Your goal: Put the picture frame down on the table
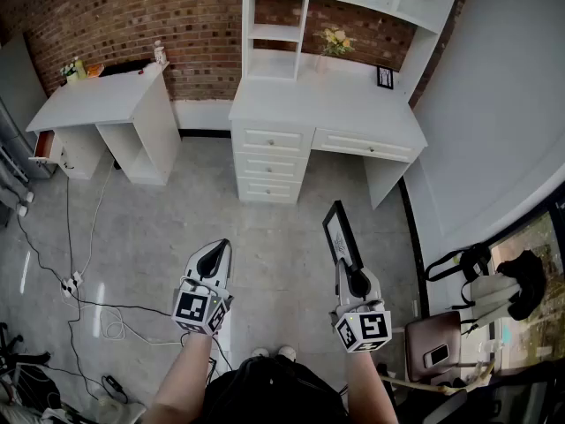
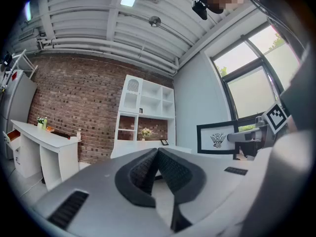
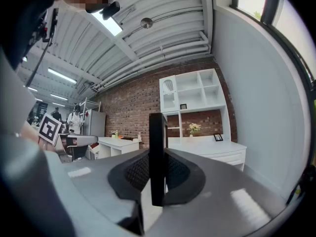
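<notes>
a: head view first. where is the picture frame (image 1: 338,232)?

b: it stands upright on its edge in your right gripper (image 1: 351,276), out over the grey floor (image 1: 265,228). it is well short of the white desk (image 1: 327,113) with drawers against the brick wall (image 1: 132,16). your left gripper (image 1: 214,253) is level beside it, apart from the frame.

a: anything on the desk?

b: a small frame (image 1: 385,77) near its far right corner and flowers (image 1: 335,41) at the back. a second desk (image 1: 88,100) sits off to the left.

a: and the left gripper view?

b: its fingers (image 2: 175,174) are pressed together with nothing between them. the picture frame shows off to the right, face on, with a black border round a white sheet. your right gripper is clamped on the frame's right edge.

a: right gripper view?

b: there you see the frame edge-on, a dark upright bar between the fingers (image 3: 180,174). they stand narrow and press on both of its faces. the desk lies ahead beyond it, well apart from the frame.
</notes>
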